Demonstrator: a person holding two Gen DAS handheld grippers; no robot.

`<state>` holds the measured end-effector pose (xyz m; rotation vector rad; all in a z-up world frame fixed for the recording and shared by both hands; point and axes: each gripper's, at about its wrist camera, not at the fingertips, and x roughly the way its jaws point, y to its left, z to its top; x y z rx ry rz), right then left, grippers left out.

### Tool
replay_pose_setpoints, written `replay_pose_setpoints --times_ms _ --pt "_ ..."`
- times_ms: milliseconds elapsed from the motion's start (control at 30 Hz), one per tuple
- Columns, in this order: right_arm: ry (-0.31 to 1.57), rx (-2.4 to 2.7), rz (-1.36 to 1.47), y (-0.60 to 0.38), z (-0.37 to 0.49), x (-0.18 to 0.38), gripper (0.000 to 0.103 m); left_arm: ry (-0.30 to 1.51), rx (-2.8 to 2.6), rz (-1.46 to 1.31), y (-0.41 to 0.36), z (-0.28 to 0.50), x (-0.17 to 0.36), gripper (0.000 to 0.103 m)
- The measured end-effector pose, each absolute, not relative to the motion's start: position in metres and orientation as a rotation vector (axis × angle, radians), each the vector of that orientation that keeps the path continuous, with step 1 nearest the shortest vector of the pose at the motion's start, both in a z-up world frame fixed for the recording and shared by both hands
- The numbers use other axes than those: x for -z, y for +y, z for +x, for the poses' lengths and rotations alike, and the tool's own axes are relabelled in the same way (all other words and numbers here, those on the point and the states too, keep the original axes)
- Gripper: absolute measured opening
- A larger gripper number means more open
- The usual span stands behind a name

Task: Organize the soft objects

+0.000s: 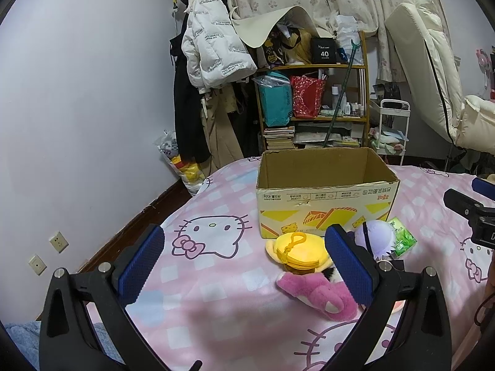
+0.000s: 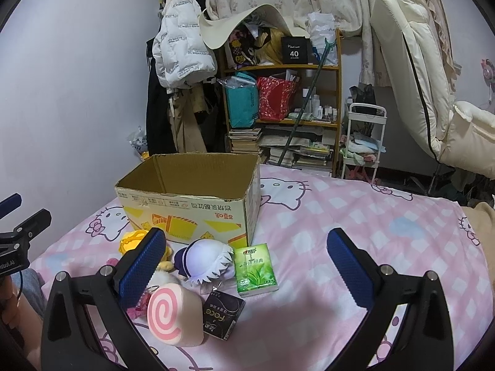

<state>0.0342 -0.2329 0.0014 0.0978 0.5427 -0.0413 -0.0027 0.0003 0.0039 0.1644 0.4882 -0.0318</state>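
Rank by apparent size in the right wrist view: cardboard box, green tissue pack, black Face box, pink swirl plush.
1. cardboard box, clearly largest.
2. pink swirl plush, though it lies nearest the camera.
3-4. green tissue pack and black Face box look alike; unranked.

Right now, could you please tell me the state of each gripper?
Left gripper: open, holding nothing, fingers apart above the bed.
Right gripper: open, holding nothing.

Both wrist views look low and close across the bed [image 1: 216, 309], sharing the cardboard box [image 1: 324, 198] from left and right.
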Motion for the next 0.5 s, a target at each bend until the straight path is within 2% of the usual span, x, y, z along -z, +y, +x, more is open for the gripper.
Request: replay_pose_setpoints --times_ms 500 --pt "0.554 0.034 0.094 -0.2314 0.0351 0.0029 0.103 0.484 0.027 0.164 0.0000 -0.0042 -0.0046 0.102"
